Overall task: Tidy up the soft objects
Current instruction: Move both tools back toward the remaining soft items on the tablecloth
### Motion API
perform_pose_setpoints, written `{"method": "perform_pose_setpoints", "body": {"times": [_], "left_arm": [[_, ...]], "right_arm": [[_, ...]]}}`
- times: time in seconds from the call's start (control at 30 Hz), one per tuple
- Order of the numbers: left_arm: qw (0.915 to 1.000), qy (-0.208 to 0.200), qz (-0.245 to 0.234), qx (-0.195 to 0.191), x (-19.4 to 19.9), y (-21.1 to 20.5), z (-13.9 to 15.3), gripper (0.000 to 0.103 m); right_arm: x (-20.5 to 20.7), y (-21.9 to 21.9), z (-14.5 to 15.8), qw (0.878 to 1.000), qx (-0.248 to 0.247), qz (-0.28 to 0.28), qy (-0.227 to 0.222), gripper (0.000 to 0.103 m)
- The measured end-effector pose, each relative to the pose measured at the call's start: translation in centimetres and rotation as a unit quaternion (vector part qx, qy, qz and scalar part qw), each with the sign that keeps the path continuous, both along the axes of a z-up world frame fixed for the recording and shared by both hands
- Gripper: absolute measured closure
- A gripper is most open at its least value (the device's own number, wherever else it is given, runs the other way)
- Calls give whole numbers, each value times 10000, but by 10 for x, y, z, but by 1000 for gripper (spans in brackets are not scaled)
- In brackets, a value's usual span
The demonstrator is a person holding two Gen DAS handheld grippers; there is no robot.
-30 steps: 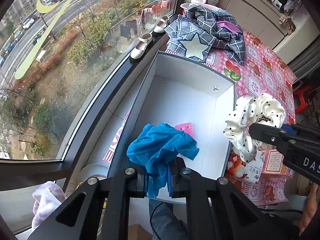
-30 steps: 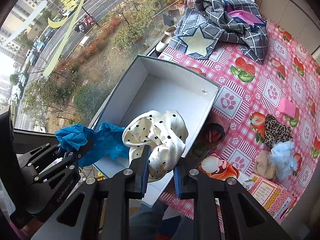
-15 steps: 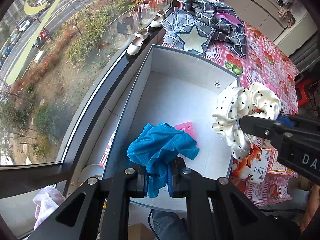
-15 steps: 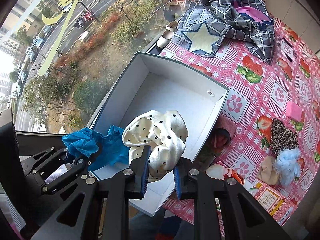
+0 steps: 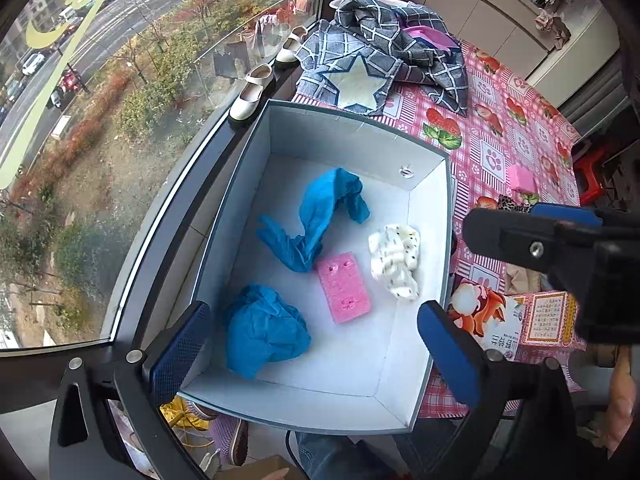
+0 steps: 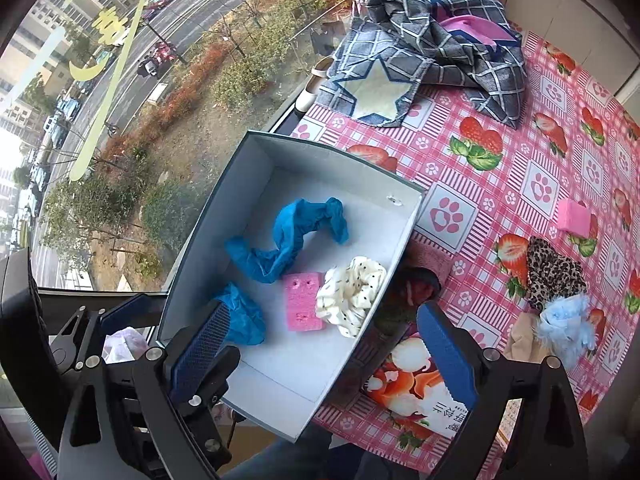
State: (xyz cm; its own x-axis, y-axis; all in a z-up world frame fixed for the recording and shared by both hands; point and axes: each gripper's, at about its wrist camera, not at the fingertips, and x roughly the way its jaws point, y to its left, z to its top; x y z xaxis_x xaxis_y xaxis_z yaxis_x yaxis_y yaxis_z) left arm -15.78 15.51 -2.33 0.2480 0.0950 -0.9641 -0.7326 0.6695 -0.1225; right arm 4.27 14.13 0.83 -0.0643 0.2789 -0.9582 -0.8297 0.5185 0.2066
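Left gripper (image 5: 312, 344) and right gripper (image 6: 326, 346) are seen spread wide, nothing held. Crumpled blue cloth (image 5: 264, 334) and cream polka-dot fabric scrunchie (image 6: 350, 290) are found lying on the floor of the open white cardboard box (image 5: 352, 136), beyond the fingertips, flanking a pink sponge block (image 5: 344, 287).

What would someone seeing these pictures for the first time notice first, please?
Most striking is the white box at the table's window edge, holding two bright blue cloths, a pink sponge and a polka-dot scrunchie. Both the left gripper and right gripper hover open above it. Farther back, a star-patched plaid cloth lies on the pink strawberry tablecloth.
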Motion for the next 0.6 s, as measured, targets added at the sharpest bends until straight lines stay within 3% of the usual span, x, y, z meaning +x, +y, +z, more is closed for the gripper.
{"method": "perform_pose_setpoints", "body": {"times": [0.33,0.6], "left_arm": [[9987,-260,-436,-104,43,-15,15,0],[9941,-111,-1062,-162,91,-53,10,0]], "right_arm": [[63,-94,17,9935,35,-1139,65,7],[119,-214,10,9696,-302,-2425,125,7]]}}
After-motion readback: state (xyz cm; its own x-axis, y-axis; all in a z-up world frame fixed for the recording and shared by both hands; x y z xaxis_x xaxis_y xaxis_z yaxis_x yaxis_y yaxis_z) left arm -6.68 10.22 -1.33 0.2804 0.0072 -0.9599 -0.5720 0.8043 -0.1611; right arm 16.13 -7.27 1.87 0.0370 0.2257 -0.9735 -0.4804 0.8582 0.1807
